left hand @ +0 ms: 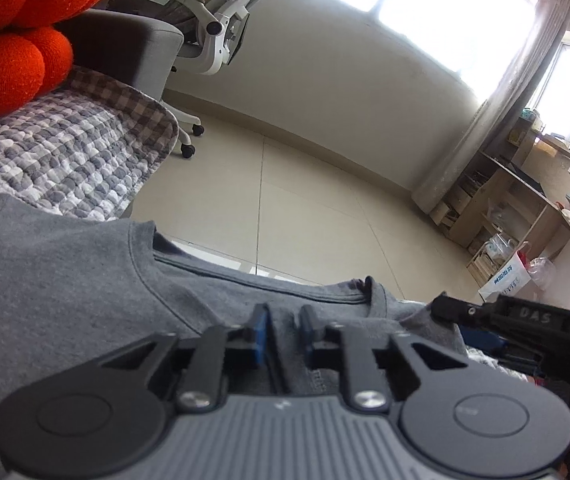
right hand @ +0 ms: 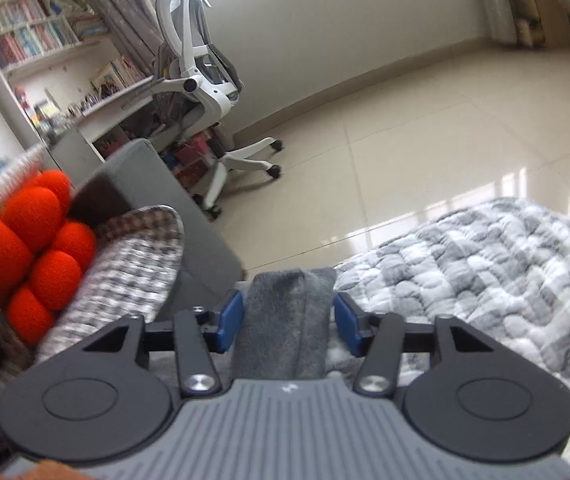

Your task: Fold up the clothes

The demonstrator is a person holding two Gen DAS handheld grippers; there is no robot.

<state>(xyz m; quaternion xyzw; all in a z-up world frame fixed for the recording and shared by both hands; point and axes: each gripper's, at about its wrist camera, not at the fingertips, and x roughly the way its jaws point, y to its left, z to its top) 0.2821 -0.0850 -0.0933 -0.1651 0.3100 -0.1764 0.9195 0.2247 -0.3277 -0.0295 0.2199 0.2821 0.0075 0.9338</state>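
Closest to the lens, the left gripper [left hand: 285, 330] has its jaws drawn together on the grey cotton T-shirt [left hand: 85, 300], with a thin fold of cloth clamped between the blue pads just under the ribbed collar [left hand: 261, 282]. From this grip the collar line runs sideways, left to right, and this is the long axis of the garment here. The right gripper [right hand: 288, 320] is at the right end of that line. Its jaws stand apart and a thick grey band of the shirt fills the gap and meets both pads; I cannot tell if they really pinch it. The shirt is over the front edge of the grey-and-white checked quilt [right hand: 485, 272], with the beige tiled floor [left hand: 325, 208] beyond. I judge that the next fold depends on both hands keeping this line level.
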